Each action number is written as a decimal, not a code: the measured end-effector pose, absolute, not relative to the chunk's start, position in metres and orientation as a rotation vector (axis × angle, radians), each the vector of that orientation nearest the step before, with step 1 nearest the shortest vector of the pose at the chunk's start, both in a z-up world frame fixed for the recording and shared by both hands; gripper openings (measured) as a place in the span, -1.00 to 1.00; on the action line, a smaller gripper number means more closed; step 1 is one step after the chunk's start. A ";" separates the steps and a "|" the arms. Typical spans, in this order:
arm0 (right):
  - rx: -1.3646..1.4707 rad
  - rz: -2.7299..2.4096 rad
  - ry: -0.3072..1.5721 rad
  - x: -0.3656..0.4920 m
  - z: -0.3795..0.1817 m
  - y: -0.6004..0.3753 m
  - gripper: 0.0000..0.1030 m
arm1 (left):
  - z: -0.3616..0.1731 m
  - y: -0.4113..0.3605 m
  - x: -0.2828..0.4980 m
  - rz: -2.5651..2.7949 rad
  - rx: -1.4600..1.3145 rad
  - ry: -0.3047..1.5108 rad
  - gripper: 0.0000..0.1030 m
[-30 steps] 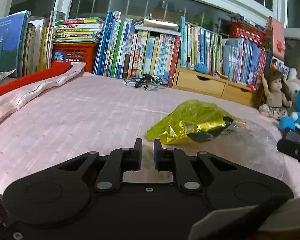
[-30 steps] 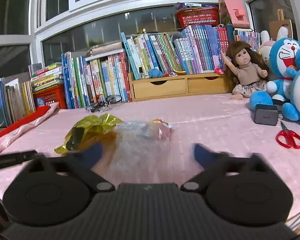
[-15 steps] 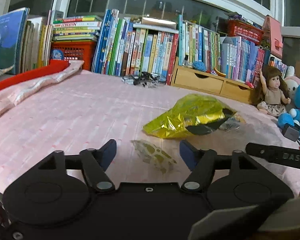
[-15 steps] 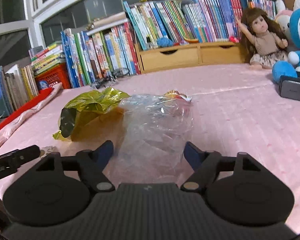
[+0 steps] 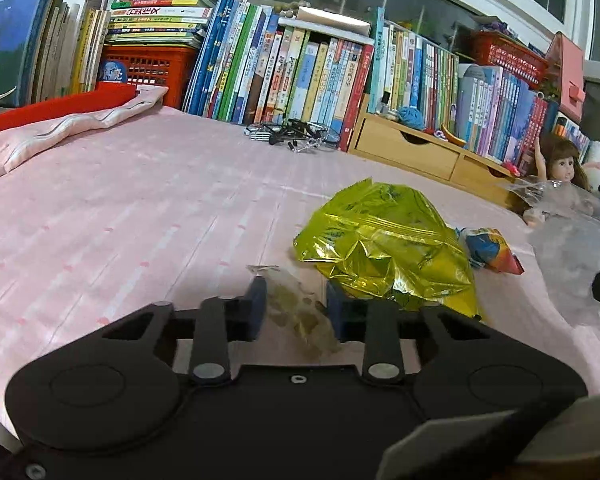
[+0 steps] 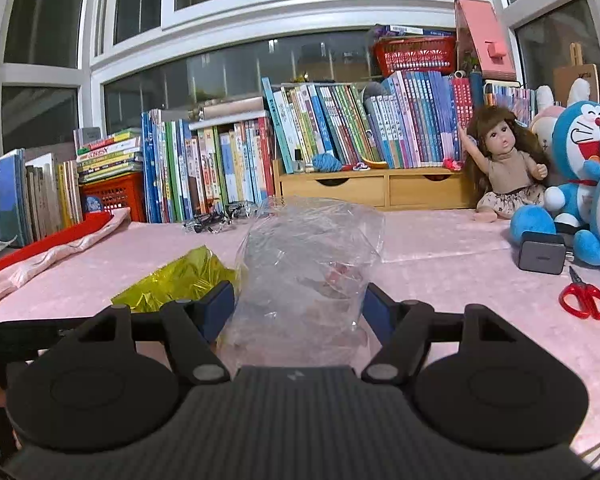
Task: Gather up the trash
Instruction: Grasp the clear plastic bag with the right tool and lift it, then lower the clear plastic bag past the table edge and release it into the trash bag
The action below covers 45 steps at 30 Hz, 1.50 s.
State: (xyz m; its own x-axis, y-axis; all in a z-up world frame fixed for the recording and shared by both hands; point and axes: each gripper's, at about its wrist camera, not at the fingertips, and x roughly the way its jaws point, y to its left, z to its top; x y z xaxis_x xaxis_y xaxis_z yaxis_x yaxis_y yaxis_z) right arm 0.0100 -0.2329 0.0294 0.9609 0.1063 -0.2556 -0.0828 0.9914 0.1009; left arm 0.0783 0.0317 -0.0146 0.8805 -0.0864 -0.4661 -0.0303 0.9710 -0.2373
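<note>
Left gripper [image 5: 296, 306]: your jaws have just been closing — the small clear wrapper with greenish-brown bits [image 5: 300, 312] lies between the blue pads, which stand narrowly apart; whether they press it yet you cannot tell from here.
Right gripper [image 6: 298, 312]: jaws wide, either side of the crumpled clear plastic bag [image 6: 308, 264], which stands up between them; a firm pinch does not show.
Trash ahead of your left: the crinkled yellow-green foil bag [image 5: 384, 248] sits just beyond your right-hand pad, touching or nearly so, with a small blue-and-orange wrapper [image 5: 490, 250] further right of it.
Surface: pink quilted cloth [image 5: 120, 220], all the trash resting on it.
Risk one: the small wrapper is thin and flat, so the pads could shut over it and take a fold of cloth instead, or slide off it.
Risk two: closing this near the foil bag, your right-hand pad may snag its edge and drag both.
Risk three: the clear bag is slack — with jaws this wide it may slump or slip free, spilling whatever is inside.
Keep clear: red-handled scissors [image 6: 586, 300] and dark grey charger block [image 6: 542, 258], off to your right gripper's right, are not trash.
</note>
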 end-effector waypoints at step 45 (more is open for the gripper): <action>0.128 0.336 0.533 -0.121 -0.044 -0.229 0.38 | -0.019 0.021 -0.108 -0.208 -0.136 0.602 -0.92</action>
